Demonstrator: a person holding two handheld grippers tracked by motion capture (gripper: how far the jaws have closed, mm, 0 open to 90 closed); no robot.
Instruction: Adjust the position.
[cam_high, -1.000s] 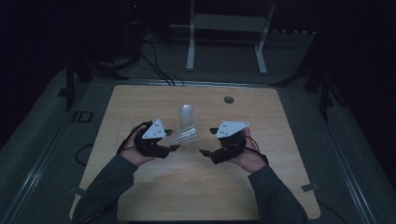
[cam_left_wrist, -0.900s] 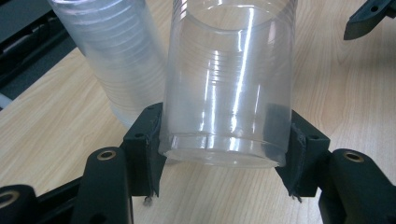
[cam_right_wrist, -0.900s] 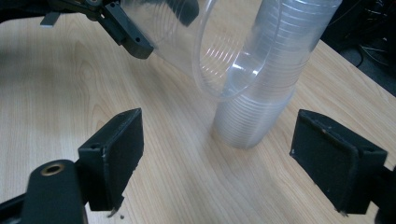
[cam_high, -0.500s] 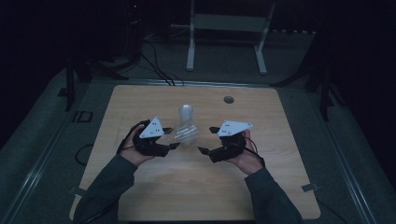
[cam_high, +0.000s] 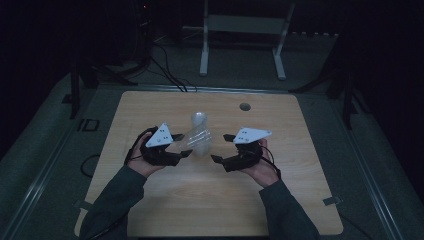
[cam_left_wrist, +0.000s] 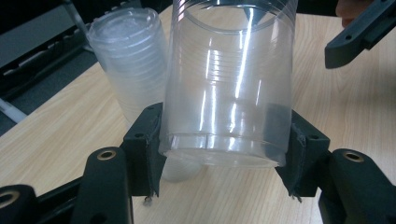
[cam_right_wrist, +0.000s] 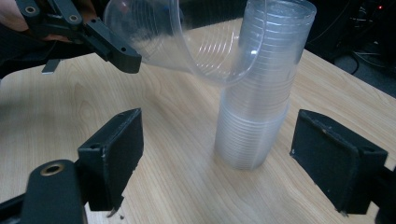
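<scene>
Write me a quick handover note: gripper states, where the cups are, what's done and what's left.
Left gripper: shut on a single clear cup, held tilted above the table.
Right gripper: open, holding nothing, jaws either side of the stack of cups.
Stack stands upside down at the table's middle.
Done: one cup is off the stack.
Left: probably set it down; where is unclear.

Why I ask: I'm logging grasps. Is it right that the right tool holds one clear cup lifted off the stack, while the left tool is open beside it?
Sides swapped: the left tool is shut on the cup, per the left gripper view; the right tool is open by the stack.
</scene>
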